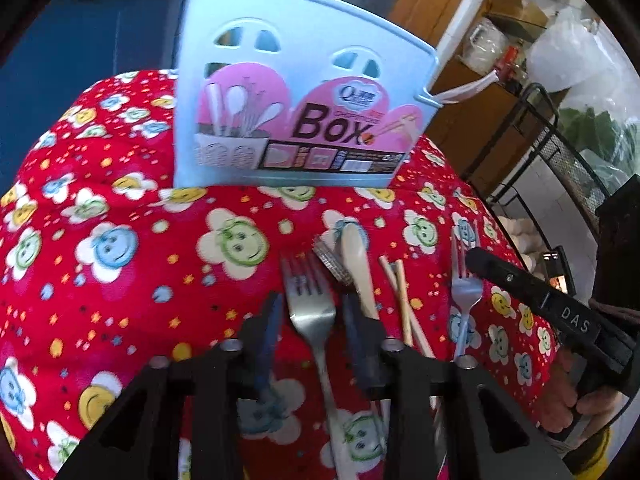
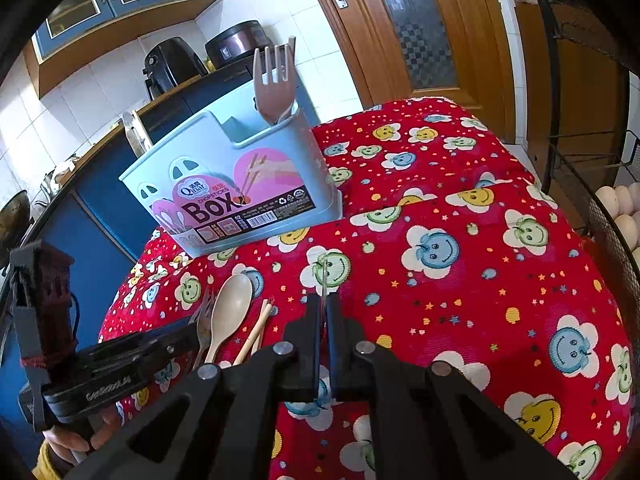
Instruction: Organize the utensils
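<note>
Left gripper, seen from its own wrist, straddles a metal fork lying on the red cloth bench, its pads not visibly pressing it. Beside it lie a spoon, chopsticks and a blue fork, before the blue box.

From the right wrist, the right gripper is closed and empty above the cloth; a pink fork stands in the box.

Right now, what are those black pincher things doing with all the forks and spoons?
A person holds a black gripper in each hand, sorting cutlery into the pale blue plastic utensil box on the red smiley-flower tablecloth. The left gripper straddles a silver metal fork, its jaws not yet pressing on it. The right gripper is shut and looks empty. A pink plastic fork already stands in the box; a cream spoon and chopsticks still wait.
</note>
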`<action>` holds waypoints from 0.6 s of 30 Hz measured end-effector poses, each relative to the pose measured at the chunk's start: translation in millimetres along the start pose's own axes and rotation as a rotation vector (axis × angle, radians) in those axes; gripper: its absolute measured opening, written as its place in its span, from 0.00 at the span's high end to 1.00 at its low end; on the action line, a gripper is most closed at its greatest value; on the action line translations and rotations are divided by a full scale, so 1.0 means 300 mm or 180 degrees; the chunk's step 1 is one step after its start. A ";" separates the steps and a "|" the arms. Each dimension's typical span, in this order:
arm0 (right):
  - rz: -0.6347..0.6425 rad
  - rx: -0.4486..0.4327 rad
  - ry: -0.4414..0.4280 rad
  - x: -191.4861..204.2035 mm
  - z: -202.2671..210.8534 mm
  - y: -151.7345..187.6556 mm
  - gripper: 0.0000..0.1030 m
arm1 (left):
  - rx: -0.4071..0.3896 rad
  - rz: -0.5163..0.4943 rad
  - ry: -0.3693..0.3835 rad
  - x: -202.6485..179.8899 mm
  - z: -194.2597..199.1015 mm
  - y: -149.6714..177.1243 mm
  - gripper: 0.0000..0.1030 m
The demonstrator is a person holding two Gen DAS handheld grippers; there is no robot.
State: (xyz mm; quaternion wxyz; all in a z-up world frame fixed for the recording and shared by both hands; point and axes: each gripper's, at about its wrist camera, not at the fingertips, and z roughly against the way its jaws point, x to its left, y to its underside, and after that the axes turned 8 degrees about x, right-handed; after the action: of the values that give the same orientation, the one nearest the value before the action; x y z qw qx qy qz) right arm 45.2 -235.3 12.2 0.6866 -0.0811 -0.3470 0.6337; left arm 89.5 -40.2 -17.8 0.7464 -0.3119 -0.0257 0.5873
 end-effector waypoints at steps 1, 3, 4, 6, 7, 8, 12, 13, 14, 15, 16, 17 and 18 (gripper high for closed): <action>0.0003 -0.0001 -0.0003 -0.001 0.001 0.002 0.96 | 0.0024 -0.0004 0.0030 -0.004 -0.007 -0.008 0.78; -0.0002 -0.0013 -0.0015 -0.001 0.004 0.002 0.96 | 0.0034 0.0006 0.0095 -0.005 -0.013 -0.019 0.81; 0.0000 -0.0021 -0.0023 -0.004 0.007 0.003 0.96 | 0.0028 0.0005 0.0123 -0.005 -0.012 -0.021 0.91; 0.0004 -0.0044 -0.0035 -0.003 0.014 0.003 0.96 | 0.0035 0.0033 0.0262 -0.002 -0.007 -0.024 0.95; 0.0008 -0.0059 -0.0044 -0.002 0.018 0.002 0.96 | 0.0025 0.0036 0.0287 -0.001 -0.004 -0.023 0.97; 0.0012 -0.0074 -0.0050 0.000 0.023 0.001 0.96 | 0.0002 0.0026 0.0295 -0.003 0.001 -0.021 0.98; 0.0045 -0.0155 -0.0072 0.013 0.054 -0.002 0.97 | -0.0096 0.0054 0.0222 -0.003 0.025 -0.013 0.98; 0.0059 -0.0180 -0.0072 0.017 0.062 -0.004 0.97 | -0.0128 0.0070 0.0214 0.000 0.036 -0.010 0.98; 0.0080 -0.0213 -0.0067 0.024 0.074 -0.005 0.97 | -0.0167 0.0081 0.0204 0.003 0.048 -0.009 0.98; 0.0098 -0.0241 -0.0060 0.030 0.083 -0.008 0.97 | -0.0201 0.0090 0.0196 0.006 0.061 -0.008 0.98; 0.0121 -0.0283 -0.0048 0.038 0.096 -0.010 0.97 | -0.0244 0.0103 0.0187 0.009 0.077 -0.008 0.98; 0.0146 -0.0319 -0.0032 0.047 0.107 -0.012 0.97 | -0.0299 0.0115 0.0183 0.011 0.097 -0.007 0.98; 0.0184 -0.0372 -0.0007 0.059 0.123 -0.014 0.97 | -0.0357 0.0124 0.0180 0.012 0.117 -0.007 0.98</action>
State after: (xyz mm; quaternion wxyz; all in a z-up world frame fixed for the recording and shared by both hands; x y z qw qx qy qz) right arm 26.5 -231.7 48.7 0.6618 -0.1304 -0.3816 0.6320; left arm 78.2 -21.9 10.4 0.7165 -0.3702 -0.0315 0.5904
